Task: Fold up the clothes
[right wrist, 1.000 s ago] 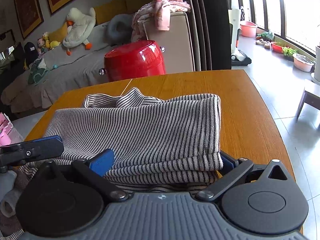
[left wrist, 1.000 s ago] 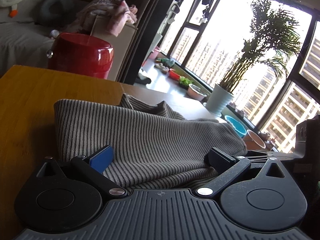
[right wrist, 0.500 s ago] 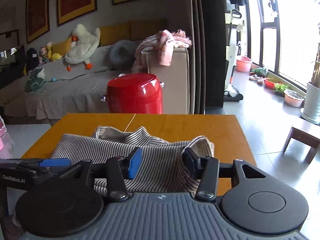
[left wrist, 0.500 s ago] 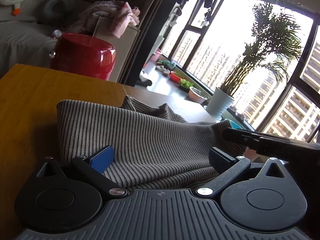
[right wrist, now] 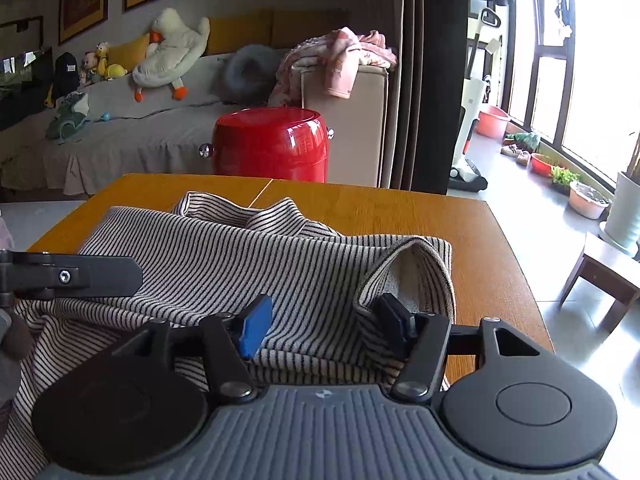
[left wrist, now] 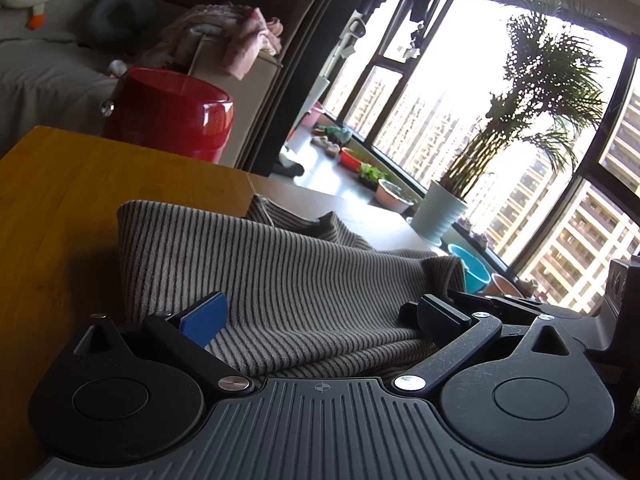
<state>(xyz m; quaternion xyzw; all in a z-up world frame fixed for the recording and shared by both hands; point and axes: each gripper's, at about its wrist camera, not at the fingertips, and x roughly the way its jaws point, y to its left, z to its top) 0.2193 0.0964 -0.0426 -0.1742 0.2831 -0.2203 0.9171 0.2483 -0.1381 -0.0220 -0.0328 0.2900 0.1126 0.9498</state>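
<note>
Evidently both claws gaped: left gripper (left wrist: 324,316) and right gripper (right wrist: 324,322) straddled the striped garment (right wrist: 248,256) on the wooden table (right wrist: 400,208). Pinching both near corners evenly would probably keep the fold square.

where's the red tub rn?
The red tub stands on the floor just beyond the far edge of the wooden table, in front of the sofa; the left wrist view shows it upper left.

Striped shirt (right wrist: 224,256) on wooden table (right wrist: 400,208), right gripper (right wrist: 324,322) fingers spread around its folded edge
</note>
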